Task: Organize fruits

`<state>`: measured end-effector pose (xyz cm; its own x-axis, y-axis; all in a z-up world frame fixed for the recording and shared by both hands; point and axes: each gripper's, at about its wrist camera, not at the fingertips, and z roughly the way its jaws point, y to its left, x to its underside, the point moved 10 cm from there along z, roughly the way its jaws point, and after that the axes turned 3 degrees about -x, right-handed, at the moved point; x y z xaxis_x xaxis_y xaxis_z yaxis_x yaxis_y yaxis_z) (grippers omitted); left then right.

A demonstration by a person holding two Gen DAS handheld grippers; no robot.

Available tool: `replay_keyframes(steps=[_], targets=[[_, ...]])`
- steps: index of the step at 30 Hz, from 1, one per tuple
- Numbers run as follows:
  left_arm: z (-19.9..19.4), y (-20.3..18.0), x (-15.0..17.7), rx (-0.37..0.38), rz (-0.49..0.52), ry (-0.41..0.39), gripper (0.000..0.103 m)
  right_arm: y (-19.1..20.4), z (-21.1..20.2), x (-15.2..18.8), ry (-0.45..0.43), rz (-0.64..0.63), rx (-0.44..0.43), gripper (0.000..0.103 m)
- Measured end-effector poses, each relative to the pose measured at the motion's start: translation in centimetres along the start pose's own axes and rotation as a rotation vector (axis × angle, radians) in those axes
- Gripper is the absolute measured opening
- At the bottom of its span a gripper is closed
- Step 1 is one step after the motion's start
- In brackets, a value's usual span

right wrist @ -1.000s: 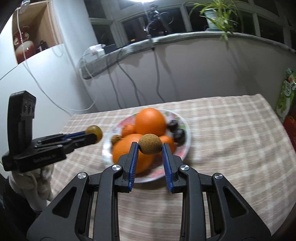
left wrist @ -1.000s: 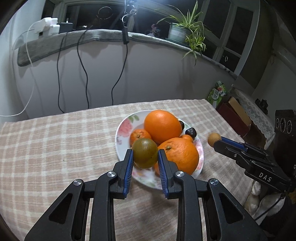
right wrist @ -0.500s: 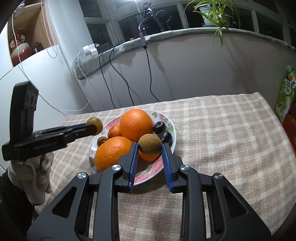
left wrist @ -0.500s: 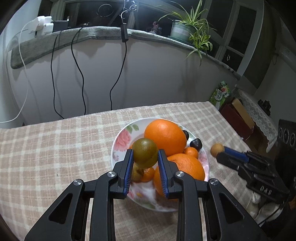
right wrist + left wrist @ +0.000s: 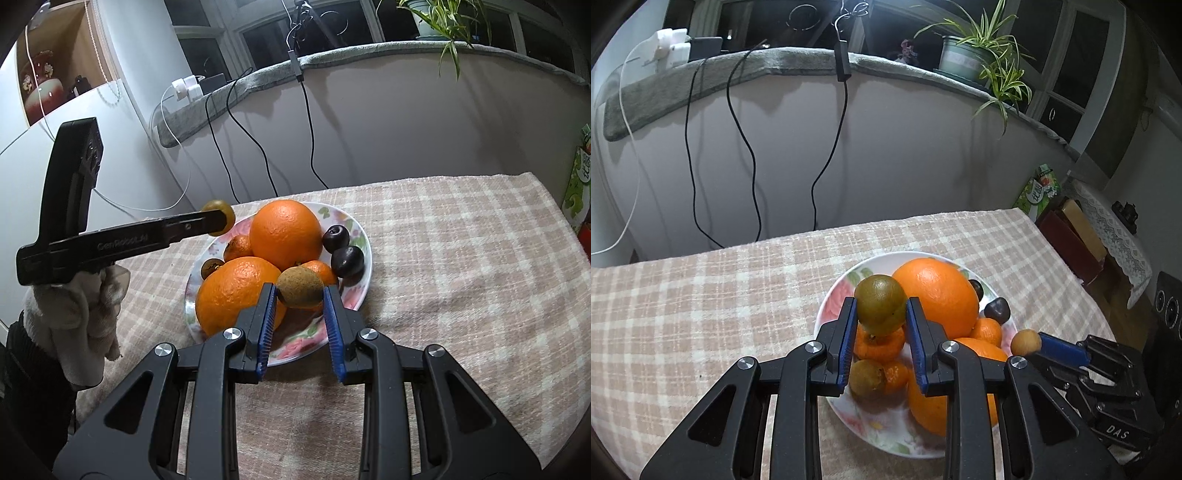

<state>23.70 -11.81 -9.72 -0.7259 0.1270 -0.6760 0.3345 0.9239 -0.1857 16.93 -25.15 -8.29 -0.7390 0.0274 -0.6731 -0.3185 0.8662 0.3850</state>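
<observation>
A flowered white plate (image 5: 827, 310) (image 5: 360, 236) on the checked tablecloth holds two large oranges (image 5: 936, 295) (image 5: 286, 234), small mandarins (image 5: 988, 330), another green-brown fruit (image 5: 866, 376) and dark plums (image 5: 347, 260). My left gripper (image 5: 881, 314) is shut on a green-brown round fruit (image 5: 881, 304), held above the plate's left side; it also shows in the right wrist view (image 5: 218, 221). My right gripper (image 5: 300, 293) is shut on a small brown rough fruit (image 5: 299, 286) over the plate's near edge; it also shows in the left wrist view (image 5: 1026, 342).
The table (image 5: 461, 258) abuts a white wall with hanging cables (image 5: 827, 158) and a ledge holding a potted plant (image 5: 979, 59). A green carton (image 5: 1038, 192) and boxes (image 5: 1071, 236) stand beyond the table's right edge. A white cabinet (image 5: 92, 147) is at the left.
Both grippers have moved over the plate with their fruits still held. The left one has moved forward over the plate. The plate has shifted left and nearer in the right wrist view.
</observation>
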Motion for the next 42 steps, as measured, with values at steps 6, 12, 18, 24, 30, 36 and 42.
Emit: replay_keyframes(steps=[6, 12, 18, 24, 30, 36, 42], targets=[[0.3, 0.0, -0.1, -0.002, 0.0, 0.004, 0.025, 0.0, 0.0, 0.1, 0.001, 0.005, -0.009, 0.027], [0.2, -0.2, -0.2, -0.009, 0.004, 0.001, 0.026, 0.3, -0.1, 0.2, 0.005, -0.005, -0.02, 0.027], [0.2, -0.3, -0.3, -0.014, 0.013, -0.001, 0.029, 0.4, -0.1, 0.2, 0.005, -0.006, -0.025, 0.028], [-0.2, -0.5, -0.5, -0.015, 0.017, -0.014, 0.039, 0.4, -0.1, 0.1, 0.001, -0.012, -0.028, 0.028], [-0.4, -0.6, -0.5, -0.021, 0.024, -0.017, 0.046, 0.6, -0.5, -0.1, -0.018, -0.021, -0.031, 0.055], [-0.6, -0.6, -0.5, -0.026, 0.024, -0.023, 0.055, 0.7, -0.7, 0.0, -0.023, -0.022, -0.031, 0.067], [-1.0, -0.8, -0.5, -0.044, 0.036, -0.03, 0.069, 0.6, -1.0, -0.1, -0.031, -0.027, -0.028, 0.079]])
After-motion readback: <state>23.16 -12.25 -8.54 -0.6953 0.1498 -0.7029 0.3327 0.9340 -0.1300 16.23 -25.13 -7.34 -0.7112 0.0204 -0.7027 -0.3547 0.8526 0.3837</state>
